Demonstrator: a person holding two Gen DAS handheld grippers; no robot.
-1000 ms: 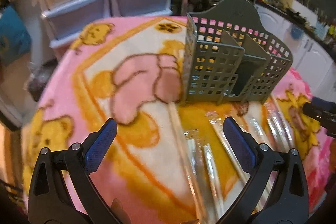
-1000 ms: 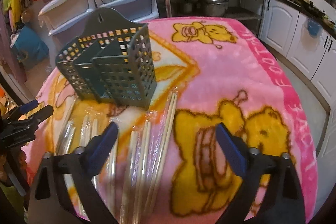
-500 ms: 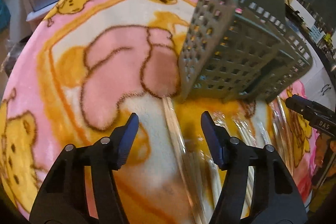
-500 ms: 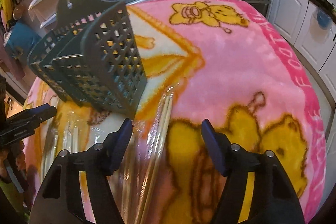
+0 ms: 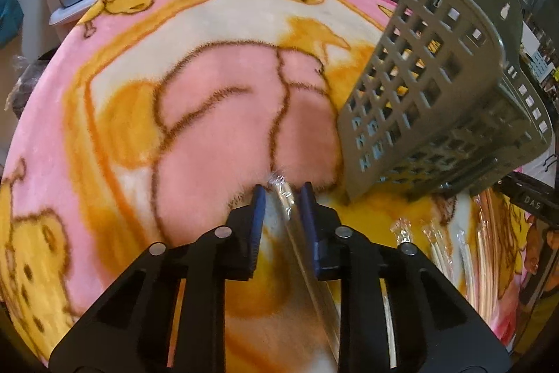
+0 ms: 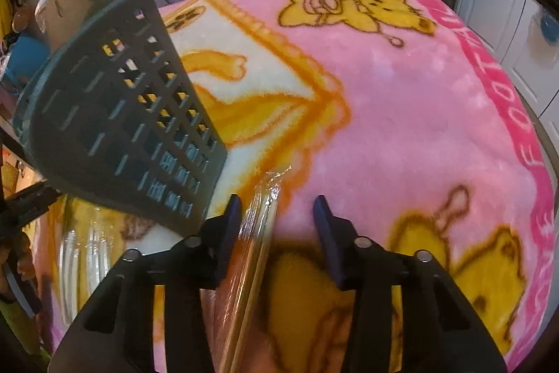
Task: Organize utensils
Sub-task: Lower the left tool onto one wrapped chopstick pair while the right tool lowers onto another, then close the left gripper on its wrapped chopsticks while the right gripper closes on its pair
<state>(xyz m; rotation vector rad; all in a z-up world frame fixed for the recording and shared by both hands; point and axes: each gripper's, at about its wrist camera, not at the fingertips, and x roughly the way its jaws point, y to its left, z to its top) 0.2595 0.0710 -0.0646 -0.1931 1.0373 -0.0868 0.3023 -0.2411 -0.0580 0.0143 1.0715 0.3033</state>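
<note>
Table under a pink cartoon blanket

On the blanket stands a grey utensil basket, and several plastic-wrapped chopstick pairs lie just in front of it.

Blanket – fuzzy pile cloth; caddy – matt grey plastic lattice; chopstick wrappers glossy, crinkled film.

One utensil basket; several wrapped chopstick pairs (exact count unclear).

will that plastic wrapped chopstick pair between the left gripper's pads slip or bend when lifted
The clear-wrapped wooden chopstick pair looks straight, so probably stiff. Its glossy film may slide against the left gripper's blue pads. It is thin, so likely light.
</note>
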